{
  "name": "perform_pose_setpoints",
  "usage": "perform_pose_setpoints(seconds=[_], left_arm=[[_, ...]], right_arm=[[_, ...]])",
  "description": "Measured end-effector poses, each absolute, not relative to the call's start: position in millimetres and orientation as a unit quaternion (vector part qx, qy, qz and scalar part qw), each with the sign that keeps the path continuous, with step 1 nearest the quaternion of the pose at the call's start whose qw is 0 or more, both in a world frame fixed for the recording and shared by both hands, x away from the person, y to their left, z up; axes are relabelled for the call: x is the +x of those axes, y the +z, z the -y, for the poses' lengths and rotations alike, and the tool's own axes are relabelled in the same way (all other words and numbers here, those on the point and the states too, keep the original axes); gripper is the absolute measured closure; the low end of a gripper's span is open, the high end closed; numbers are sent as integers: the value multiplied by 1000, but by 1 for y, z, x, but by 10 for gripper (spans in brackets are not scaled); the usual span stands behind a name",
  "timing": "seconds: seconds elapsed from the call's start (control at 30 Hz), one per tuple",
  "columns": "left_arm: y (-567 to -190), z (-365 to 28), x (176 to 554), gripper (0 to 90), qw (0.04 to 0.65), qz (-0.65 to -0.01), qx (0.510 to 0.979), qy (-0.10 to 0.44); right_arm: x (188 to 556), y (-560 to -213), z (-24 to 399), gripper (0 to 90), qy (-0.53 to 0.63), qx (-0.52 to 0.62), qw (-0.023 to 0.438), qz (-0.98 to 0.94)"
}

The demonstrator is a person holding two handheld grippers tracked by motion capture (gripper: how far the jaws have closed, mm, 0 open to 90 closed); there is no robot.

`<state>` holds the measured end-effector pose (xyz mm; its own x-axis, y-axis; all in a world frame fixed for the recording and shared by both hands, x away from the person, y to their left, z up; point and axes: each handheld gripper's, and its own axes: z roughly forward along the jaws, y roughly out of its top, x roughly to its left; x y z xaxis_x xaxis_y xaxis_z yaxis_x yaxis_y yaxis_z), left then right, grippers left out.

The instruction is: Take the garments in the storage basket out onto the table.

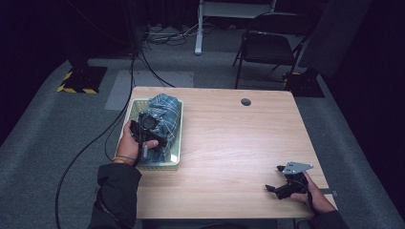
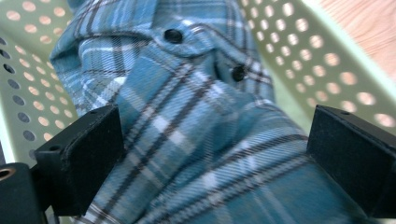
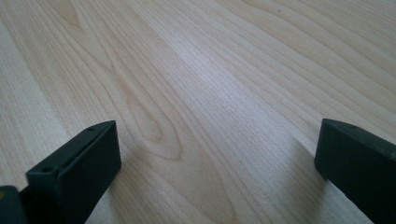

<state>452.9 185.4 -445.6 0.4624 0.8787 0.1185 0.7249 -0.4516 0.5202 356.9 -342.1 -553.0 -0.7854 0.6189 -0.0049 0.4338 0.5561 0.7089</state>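
We are working at a wooden worktop [image 1: 229,143]; inside the basket [image 1: 175,160] is lying a soft, light plaid shirt [image 2: 196,140]. Our left gripper [image 2: 215,154] is straddling a graspable fold, jaws spread; our right gripper [image 3: 217,163], well away from the basket, is gaping empty.

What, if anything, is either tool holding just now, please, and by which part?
Nothing is held. The left tool is open astride the folded blue plaid shirt in the pale green perforated basket; the right tool is open over bare table.
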Motion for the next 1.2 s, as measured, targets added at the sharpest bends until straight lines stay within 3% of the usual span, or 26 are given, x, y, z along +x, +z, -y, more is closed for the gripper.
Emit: perform_pose_setpoints(seconds=[0.7,1.2], left_arm=[[-468,-184,490,14,147,-494,839,172],[-494,-195,510,5,134,-514,840,111]], right_arm=[[357,-553,342,4,362,301,128,-873],[357,-553,342,5,362,302,127,-873]])
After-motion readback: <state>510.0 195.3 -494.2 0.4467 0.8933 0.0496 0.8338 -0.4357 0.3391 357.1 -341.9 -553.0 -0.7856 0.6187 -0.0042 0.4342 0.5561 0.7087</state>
